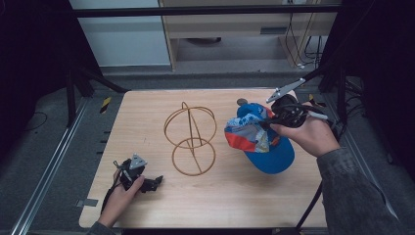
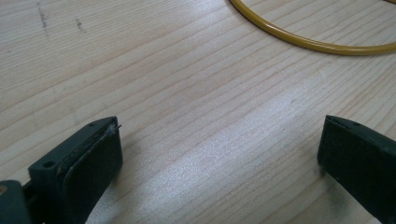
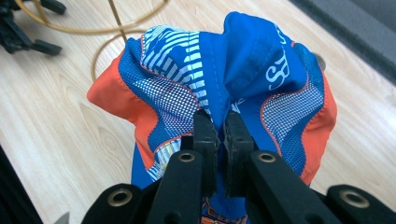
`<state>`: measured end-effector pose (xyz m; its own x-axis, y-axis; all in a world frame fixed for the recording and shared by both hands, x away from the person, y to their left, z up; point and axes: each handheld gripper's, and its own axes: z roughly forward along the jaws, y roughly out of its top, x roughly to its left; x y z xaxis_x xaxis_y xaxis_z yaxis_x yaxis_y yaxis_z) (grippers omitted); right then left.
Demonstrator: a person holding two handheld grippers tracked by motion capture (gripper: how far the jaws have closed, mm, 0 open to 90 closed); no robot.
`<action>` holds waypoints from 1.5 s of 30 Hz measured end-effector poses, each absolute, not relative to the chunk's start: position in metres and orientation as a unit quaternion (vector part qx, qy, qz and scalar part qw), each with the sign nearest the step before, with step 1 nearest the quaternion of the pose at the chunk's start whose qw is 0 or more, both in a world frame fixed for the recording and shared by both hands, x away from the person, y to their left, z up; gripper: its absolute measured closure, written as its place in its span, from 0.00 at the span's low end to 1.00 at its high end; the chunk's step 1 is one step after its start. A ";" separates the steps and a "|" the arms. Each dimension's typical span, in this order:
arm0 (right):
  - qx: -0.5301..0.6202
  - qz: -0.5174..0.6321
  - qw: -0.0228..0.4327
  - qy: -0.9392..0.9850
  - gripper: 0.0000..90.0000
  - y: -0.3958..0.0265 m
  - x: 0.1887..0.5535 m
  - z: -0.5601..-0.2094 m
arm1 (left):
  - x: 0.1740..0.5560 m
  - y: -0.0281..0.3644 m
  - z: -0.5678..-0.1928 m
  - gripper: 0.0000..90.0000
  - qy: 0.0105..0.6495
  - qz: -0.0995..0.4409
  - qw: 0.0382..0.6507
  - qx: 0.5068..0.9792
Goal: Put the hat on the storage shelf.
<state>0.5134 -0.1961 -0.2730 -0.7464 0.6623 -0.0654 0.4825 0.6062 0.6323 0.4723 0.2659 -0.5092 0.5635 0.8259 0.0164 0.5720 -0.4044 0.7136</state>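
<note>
A blue cap (image 1: 262, 138) with orange and white mesh panels hangs above the right side of the wooden table (image 1: 147, 112), its brim pointing toward the front. My right gripper (image 1: 270, 119) is shut on the crown of the cap (image 3: 233, 70), pinching a fold of fabric between its jaws (image 3: 221, 128). A golden wire stand (image 1: 190, 138) made of rings stands at the table's middle. My left gripper (image 1: 157, 182) rests low at the front left, open (image 2: 219, 149) over bare wood, with the base ring of the wire stand (image 2: 308, 42) beyond it.
A small grey round object (image 1: 242, 102) lies on the table behind the cap. Dark frame posts (image 1: 73, 88) stand at the table's left and right. The table's front edge runs close to the left hand (image 1: 117, 200).
</note>
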 end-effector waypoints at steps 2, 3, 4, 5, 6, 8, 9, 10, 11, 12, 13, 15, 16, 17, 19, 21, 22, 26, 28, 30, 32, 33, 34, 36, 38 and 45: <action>0.322 0.308 0.149 0.883 0.96 -0.196 0.512 -0.270 | 0.472 0.266 -0.509 0.00 0.428 0.188 0.339 0.817; 0.321 0.310 0.151 0.882 0.96 -0.195 0.511 -0.267 | 0.472 0.266 -0.509 0.00 0.428 0.188 0.339 0.817; 0.318 0.312 0.152 0.882 0.96 -0.194 0.509 -0.263 | 0.472 0.266 -0.509 0.00 0.428 0.188 0.338 0.817; 0.315 0.314 0.153 0.882 0.96 -0.194 0.509 -0.261 | 0.472 0.266 -0.509 0.00 0.427 0.188 0.338 0.817; 0.311 0.320 0.157 0.881 0.96 -0.193 0.507 -0.256 | 0.472 0.266 -0.509 0.00 0.427 0.188 0.338 0.817; 0.311 0.323 0.157 0.880 0.96 -0.193 0.506 -0.254 | 0.472 0.266 -0.509 0.00 0.427 0.188 0.338 0.817; 0.309 0.326 0.160 0.879 0.96 -0.193 0.506 -0.252 | 0.472 0.266 -0.509 0.00 0.427 0.188 0.338 0.817; 0.308 0.330 0.162 0.878 0.96 -0.193 0.505 -0.250 | 0.472 0.266 -0.509 0.00 0.427 0.188 0.338 0.817; 0.308 0.333 0.163 0.877 0.96 -0.192 0.504 -0.249 | 0.472 0.266 -0.509 0.00 0.427 0.188 0.338 0.818; 0.306 0.335 0.165 0.876 0.96 -0.192 0.503 -0.247 | 0.472 0.266 -0.509 0.00 0.427 0.188 0.338 0.817; 0.304 0.340 0.169 0.874 0.97 -0.191 0.503 -0.245 | 0.472 0.266 -0.509 0.00 0.427 0.188 0.338 0.817; 0.301 0.348 0.174 0.871 0.97 -0.190 0.500 -0.240 | 0.472 0.266 -0.509 0.00 0.427 0.188 0.338 0.817; 0.297 0.355 0.178 0.868 0.97 -0.190 0.499 -0.237 | 0.472 0.266 -0.509 0.00 0.427 0.188 0.338 0.817; 0.295 0.359 0.179 0.867 0.97 -0.189 0.498 -0.235 | 0.472 0.266 -0.509 0.00 0.427 0.188 0.338 0.817; 0.292 0.372 0.180 0.863 0.97 -0.188 0.496 -0.229 | 0.472 0.266 -0.509 0.00 0.427 0.188 0.338 0.817; 0.285 0.382 0.184 0.859 0.97 -0.186 0.493 -0.223 | 0.472 0.266 -0.509 0.00 0.427 0.188 0.338 0.817; 0.283 0.389 0.185 0.857 0.97 -0.185 0.492 -0.218 | 0.472 0.266 -0.509 0.00 0.427 0.188 0.338 0.817; 0.267 0.403 0.190 0.855 0.97 -0.176 0.488 -0.203 | 0.472 0.266 -0.509 0.00 0.427 0.188 0.337 0.818; 0.264 0.404 0.192 0.854 0.97 -0.174 0.488 -0.201 | 0.472 0.266 -0.509 0.00 0.427 0.188 0.337 0.818; 0.257 0.405 0.192 0.856 0.97 -0.167 0.489 -0.196 | 0.472 0.266 -0.509 0.00 0.427 0.188 0.337 0.818; 0.252 0.404 0.193 0.858 0.97 -0.161 0.491 -0.193 | 0.472 0.266 -0.509 0.00 0.427 0.188 0.337 0.818; 0.247 0.405 0.192 0.859 0.97 -0.157 0.493 -0.191 | 0.472 0.266 -0.509 0.00 0.427 0.188 0.337 0.818; 0.245 0.405 0.191 0.860 0.97 -0.154 0.494 -0.189 | 0.472 0.266 -0.509 0.00 0.427 0.187 0.336 0.819; 0.238 0.406 0.188 0.862 0.97 -0.146 0.497 -0.187 | 0.472 0.266 -0.509 0.00 0.428 0.187 0.337 0.818; 0.230 0.406 0.186 0.865 0.97 -0.138 0.500 -0.184 | 0.472 0.266 -0.509 0.00 0.428 0.187 0.337 0.818; 0.210 0.404 0.180 0.872 0.97 -0.113 0.506 -0.180 | 0.472 0.266 -0.509 0.00 0.428 0.188 0.337 0.817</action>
